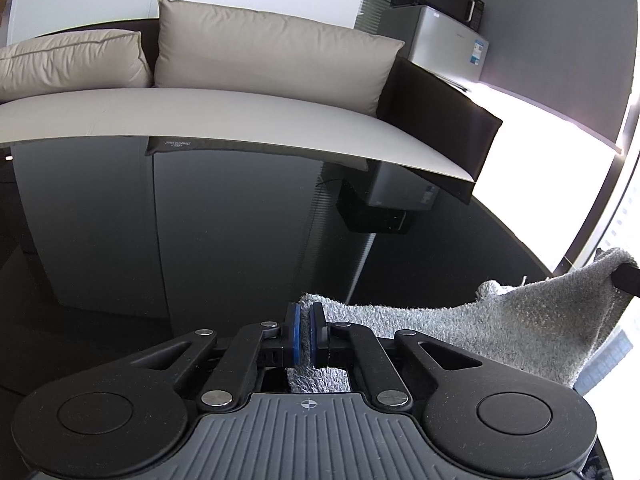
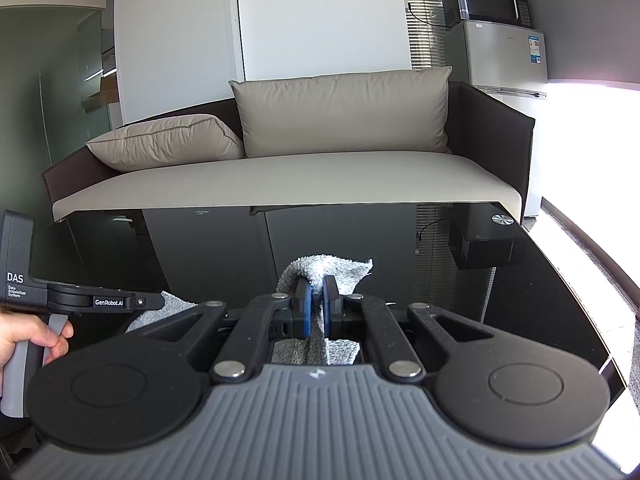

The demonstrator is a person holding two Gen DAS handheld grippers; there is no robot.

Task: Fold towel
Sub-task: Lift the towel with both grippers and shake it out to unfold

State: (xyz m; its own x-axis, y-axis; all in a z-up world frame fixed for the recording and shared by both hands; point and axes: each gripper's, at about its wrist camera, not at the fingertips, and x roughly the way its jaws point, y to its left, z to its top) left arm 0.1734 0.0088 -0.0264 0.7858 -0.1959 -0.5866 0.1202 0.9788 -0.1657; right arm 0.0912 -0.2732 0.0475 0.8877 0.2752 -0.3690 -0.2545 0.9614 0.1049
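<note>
A grey terry towel (image 1: 460,328) hangs stretched above a black glass table (image 1: 200,240). My left gripper (image 1: 305,334) is shut on one corner of the towel; the cloth runs from its blue pads to the right, up to the other gripper at the frame edge. In the right wrist view my right gripper (image 2: 317,306) is shut on another corner of the towel (image 2: 324,268), which bunches over its blue pads. The left gripper's body (image 2: 80,300) shows at the left, held by a hand, with towel beneath it.
A beige sofa (image 2: 280,184) with two cushions stands just beyond the table's far edge. A small fridge (image 2: 500,56) with a microwave (image 2: 486,2) on top stands at the back right. The table (image 2: 540,280) has its right edge near a bright window.
</note>
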